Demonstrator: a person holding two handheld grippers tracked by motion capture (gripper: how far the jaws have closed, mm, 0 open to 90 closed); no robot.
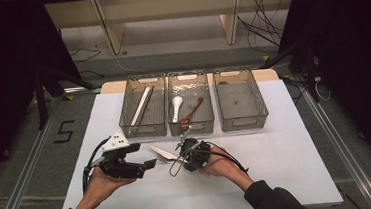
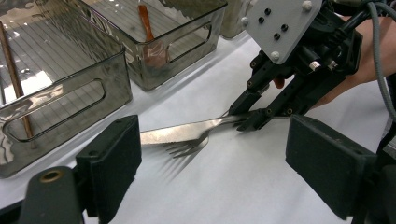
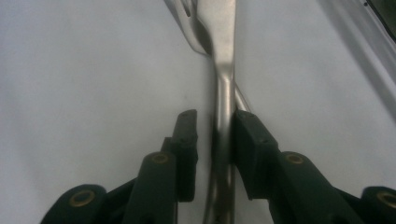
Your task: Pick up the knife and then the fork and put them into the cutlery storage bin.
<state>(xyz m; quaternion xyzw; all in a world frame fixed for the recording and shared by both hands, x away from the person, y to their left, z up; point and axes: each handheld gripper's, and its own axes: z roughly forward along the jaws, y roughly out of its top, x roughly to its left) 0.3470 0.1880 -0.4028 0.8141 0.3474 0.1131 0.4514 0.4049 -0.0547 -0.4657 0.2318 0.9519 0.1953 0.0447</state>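
The right claw (image 3: pixel 212 135) straddles the handle of a steel knife (image 2: pixel 187 130) lying on the white bench (image 1: pixel 287 146); one pad touches the handle, the other stands a sliver off (not quite clamped). A fork (image 2: pixel 189 147) lies against the knife. The left claw (image 2: pixel 212 163) hangs wide apart nearby, holding nothing.

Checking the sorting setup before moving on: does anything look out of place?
A knife and fork lie crossed on the white table, outside the bins. The right gripper has its jaws around the knife handle; one pad looks short of it.
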